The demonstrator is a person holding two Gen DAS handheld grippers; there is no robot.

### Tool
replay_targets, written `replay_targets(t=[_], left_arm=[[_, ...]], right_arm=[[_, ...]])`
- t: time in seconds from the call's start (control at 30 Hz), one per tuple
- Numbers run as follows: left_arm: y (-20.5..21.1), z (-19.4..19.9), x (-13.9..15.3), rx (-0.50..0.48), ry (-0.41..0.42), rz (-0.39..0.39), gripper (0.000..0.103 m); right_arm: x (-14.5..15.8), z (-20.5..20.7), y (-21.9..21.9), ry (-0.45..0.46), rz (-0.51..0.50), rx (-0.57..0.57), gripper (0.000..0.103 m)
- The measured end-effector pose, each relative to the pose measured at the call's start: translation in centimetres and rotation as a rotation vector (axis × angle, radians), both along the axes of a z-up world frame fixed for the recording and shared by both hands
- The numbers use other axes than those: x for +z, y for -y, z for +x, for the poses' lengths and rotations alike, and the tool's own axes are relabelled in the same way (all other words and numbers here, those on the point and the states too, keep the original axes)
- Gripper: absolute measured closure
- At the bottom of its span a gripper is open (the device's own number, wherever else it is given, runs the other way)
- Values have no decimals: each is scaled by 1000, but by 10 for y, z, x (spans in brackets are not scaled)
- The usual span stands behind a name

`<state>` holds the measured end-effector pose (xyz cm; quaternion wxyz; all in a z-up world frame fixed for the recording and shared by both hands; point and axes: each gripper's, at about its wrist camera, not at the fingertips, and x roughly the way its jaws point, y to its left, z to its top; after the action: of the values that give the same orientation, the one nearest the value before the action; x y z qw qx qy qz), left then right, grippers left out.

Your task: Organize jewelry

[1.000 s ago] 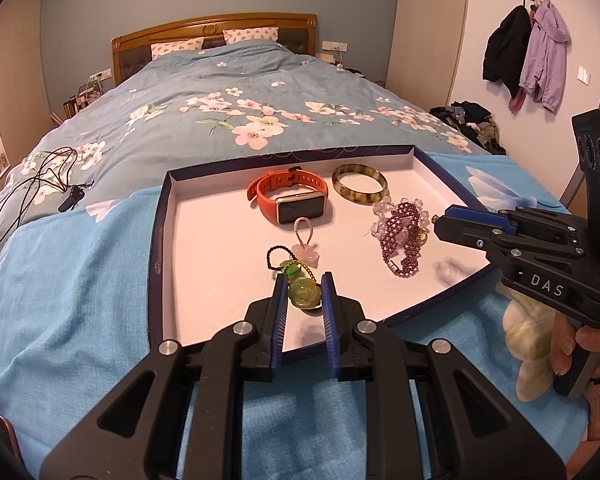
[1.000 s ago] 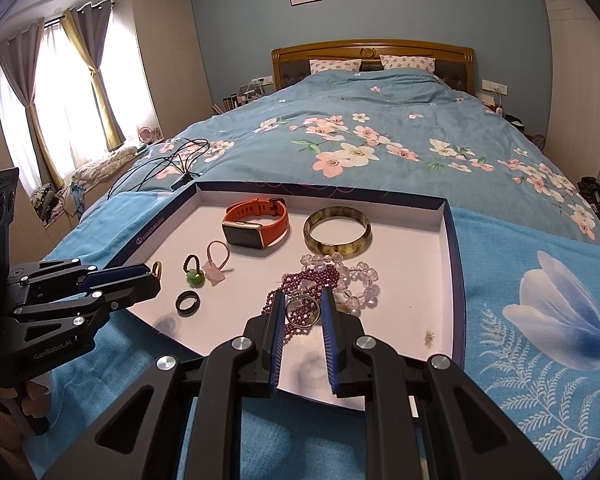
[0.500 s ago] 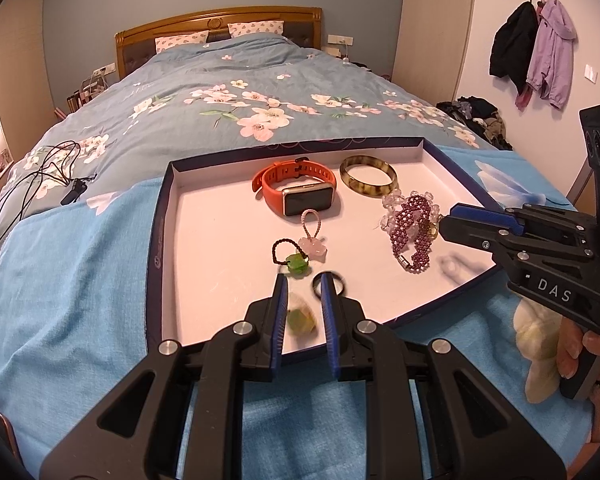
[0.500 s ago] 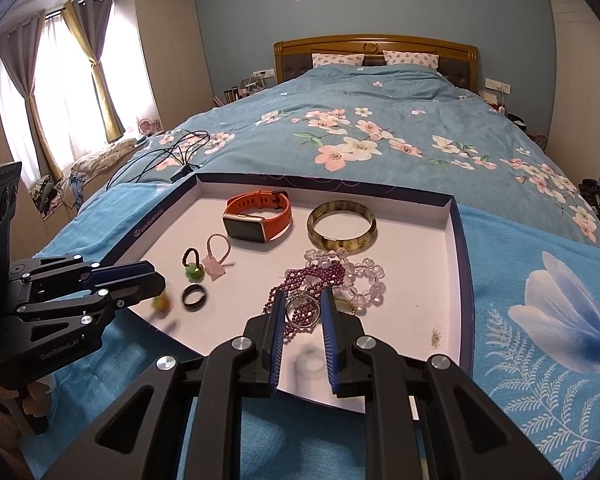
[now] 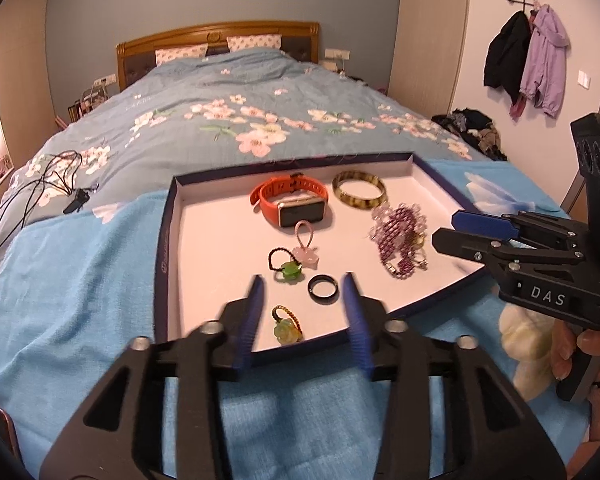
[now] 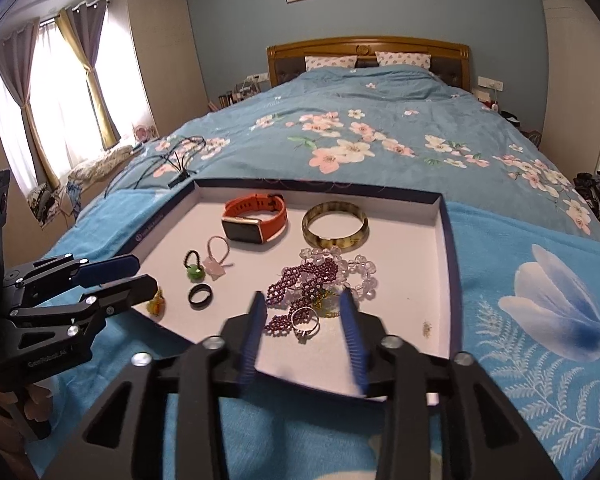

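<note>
A white tray with a dark blue rim [image 5: 164, 240] [image 6: 444, 240] lies on the bed and holds jewelry. My left gripper [image 5: 303, 280] is open above the tray's near edge, and a green pendant on a gold loop [image 5: 286, 326] lies free on the tray between its fingers. A black ring [image 5: 322, 284], a green charm [image 5: 290, 270] and a pink charm [image 5: 306, 254] lie just beyond. My right gripper [image 6: 302, 298] is open over a silver ring [image 6: 305, 320] and a purple bead bracelet [image 6: 304, 280]. An orange watch [image 6: 256, 218] and a bangle [image 6: 334, 226] sit at the tray's back.
The tray rests on a light blue towel [image 5: 80, 272] over a floral bedspread [image 6: 360, 136]. Black cables [image 5: 32, 196] lie on the bed to the left. Clear beads [image 6: 360, 268] sit beside the purple bracelet. Coats [image 5: 524, 60] hang on the right wall.
Both grippers have opened. The left one let go of the green pendant, which now lies near the tray's front edge. The right one let go of the silver ring and drew back.
</note>
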<state>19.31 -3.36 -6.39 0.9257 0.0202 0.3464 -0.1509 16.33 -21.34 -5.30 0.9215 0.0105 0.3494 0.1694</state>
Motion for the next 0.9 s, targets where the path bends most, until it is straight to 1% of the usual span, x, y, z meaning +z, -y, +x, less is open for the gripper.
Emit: replay_targets(t=[0.03, 0.07, 0.1, 0.13, 0.17, 0.2, 0.23, 0.27, 0.37, 0.53, 0.67, 0.8, 0.9], left_arm=[[-1, -4, 3, 1, 13, -4, 47], [-2, -10, 7, 1, 32, -9, 41], [-4, -17, 12, 6, 56, -12, 29], [-5, -23, 16, 14, 76, -12, 21], [-7, -30, 19, 20, 96, -13, 17], [-9, -37, 22, 23, 112, -17, 10], [-12, -42, 24, 30, 126, -18, 6], [-14, -51, 28, 44, 157, -18, 6], [-18, -74, 36, 65, 219, -9, 6], [-23, -110, 44, 105, 305, 10, 6], [-30, -135, 51, 135, 363, -21, 6], [-36, -157, 58, 171, 426, -48, 6], [-39, -169, 61, 184, 447, -72, 6]], right_arm=[[3, -5, 1, 16, -4, -4, 54], [5, -8, 1, 28, -5, -7, 46], [9, -16, 3, 47, -4, -12, 42], [11, -20, 3, 60, -4, -17, 35], [14, -29, 5, 80, -9, -23, 27], [16, -34, 5, 97, -17, -31, 23], [18, -41, 7, 122, -25, -47, 16], [20, -45, 7, 143, -30, -56, 11], [26, -66, 7, 212, -44, -74, 7], [35, -94, 7, 318, -59, -102, 7], [38, -108, 9, 353, -36, -117, 7], [41, -123, 13, 398, -31, -157, 7], [40, -129, 14, 391, -34, -169, 7]])
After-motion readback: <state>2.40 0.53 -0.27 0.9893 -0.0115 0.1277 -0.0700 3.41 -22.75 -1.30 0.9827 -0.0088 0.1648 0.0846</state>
